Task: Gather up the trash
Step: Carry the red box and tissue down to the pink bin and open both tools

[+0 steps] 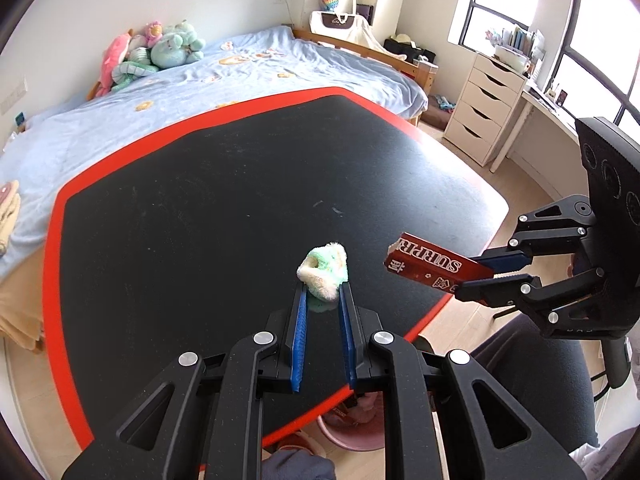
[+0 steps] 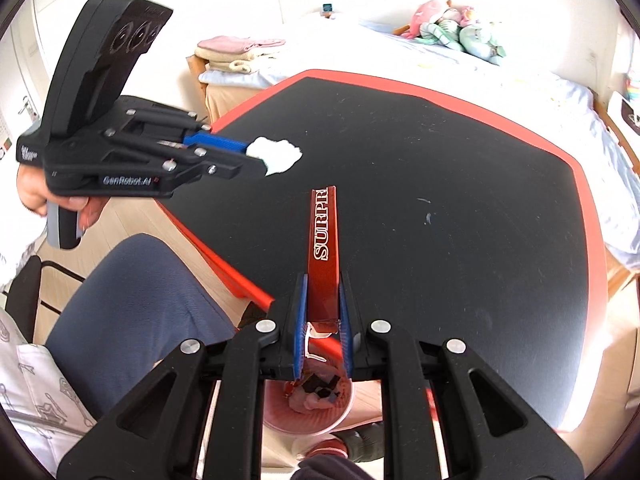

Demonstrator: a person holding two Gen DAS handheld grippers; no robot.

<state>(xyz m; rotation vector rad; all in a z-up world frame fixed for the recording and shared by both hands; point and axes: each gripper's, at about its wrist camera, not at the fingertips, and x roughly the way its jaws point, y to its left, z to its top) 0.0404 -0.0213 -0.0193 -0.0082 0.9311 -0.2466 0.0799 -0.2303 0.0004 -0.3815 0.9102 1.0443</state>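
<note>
A black table (image 1: 224, 184) with a red border fills the middle. Behind it, from 9 to 12 o'clock, lies a blue-sheeted bed (image 1: 248, 68) (plush toys (image 1: 156, 50) heaped at its head). At 2 o'clock stand white drawers (image 1: 484, 108) beneath bright windows (image 1: 504, 4); the floor (image 1: 524, 196) is pale wood.

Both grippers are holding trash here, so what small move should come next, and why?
Probably lower the right gripper toward the pink bin and release the red wrapper. It is shut on the wrapper, and the bin shows directly beneath its fingers, already containing trash. The left gripper, shut on the crumpled tissue, looks farther from the bin, so should follow.
</note>
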